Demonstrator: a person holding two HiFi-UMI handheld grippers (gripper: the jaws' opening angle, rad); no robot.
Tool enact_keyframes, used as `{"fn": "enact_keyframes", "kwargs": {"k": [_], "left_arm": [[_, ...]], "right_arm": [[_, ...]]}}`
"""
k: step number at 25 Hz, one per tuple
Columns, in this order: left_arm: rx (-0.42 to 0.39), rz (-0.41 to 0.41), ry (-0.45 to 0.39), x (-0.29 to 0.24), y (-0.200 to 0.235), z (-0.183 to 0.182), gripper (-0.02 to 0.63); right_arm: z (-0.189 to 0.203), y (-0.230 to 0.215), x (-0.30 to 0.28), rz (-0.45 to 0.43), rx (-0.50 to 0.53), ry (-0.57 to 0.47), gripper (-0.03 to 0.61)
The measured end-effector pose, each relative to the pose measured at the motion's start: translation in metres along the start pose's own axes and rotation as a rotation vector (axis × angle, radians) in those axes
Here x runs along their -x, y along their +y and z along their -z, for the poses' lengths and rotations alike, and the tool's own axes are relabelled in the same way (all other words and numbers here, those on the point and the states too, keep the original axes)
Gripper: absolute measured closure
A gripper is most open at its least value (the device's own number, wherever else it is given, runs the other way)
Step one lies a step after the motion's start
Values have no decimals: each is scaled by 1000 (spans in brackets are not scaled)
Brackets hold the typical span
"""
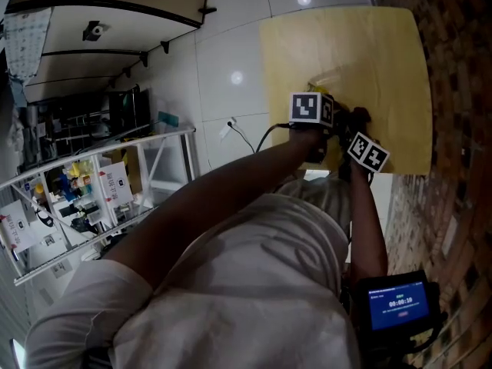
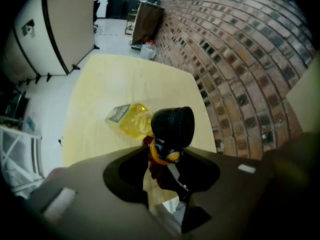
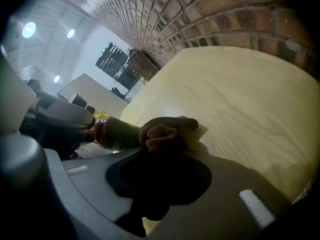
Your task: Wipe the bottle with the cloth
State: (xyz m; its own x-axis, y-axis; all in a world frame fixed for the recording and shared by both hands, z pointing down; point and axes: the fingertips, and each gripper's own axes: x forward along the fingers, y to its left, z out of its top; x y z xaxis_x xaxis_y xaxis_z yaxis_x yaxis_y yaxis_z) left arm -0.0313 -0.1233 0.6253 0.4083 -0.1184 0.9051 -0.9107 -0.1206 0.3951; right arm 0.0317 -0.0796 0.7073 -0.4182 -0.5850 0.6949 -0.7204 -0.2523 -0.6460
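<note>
Right gripper view: right gripper (image 3: 161, 156) pinched on cloth (image 3: 167, 133); cloth touching bottle (image 3: 115, 134);
Left gripper (image 2: 159, 159): clamped on bottle's near end, by table's (image 2: 100, 94) near edge;
Wipe: probably firm strokes along body; hold left steady

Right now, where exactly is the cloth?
The cloth sits bunched in the right gripper, low centre in the right gripper view, right beside the bottle, above the pale wooden table.

The head view looks steeply down over the person's shoulders onto the surface (image 1: 384, 60), from well above. Both gripper views sit close over its near edge and face the brick wall (image 2: 240, 59), the right one lower. Both show the bottle (image 2: 131, 121), and all three show the surface.
</note>
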Motion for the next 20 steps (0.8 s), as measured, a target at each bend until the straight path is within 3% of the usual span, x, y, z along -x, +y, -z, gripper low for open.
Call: {"fn": "enact_keyframes", "kwargs": {"k": [4,10,14,20], "left_arm": [[120,19,8,-22,34,-2,433],[147,14,1,-18,20,-16,436],[88,-29,8,-21,21,-18,439],[-28,-92,60,-22,16,-17,448]], "right_arm": [[-4,-21,4,-16,28,-136,491],[7,42,23,-265,274,-54,491],[19,93,7,-387,358,-22,491],[5,113,-15,-406,242,-46,492]]}}
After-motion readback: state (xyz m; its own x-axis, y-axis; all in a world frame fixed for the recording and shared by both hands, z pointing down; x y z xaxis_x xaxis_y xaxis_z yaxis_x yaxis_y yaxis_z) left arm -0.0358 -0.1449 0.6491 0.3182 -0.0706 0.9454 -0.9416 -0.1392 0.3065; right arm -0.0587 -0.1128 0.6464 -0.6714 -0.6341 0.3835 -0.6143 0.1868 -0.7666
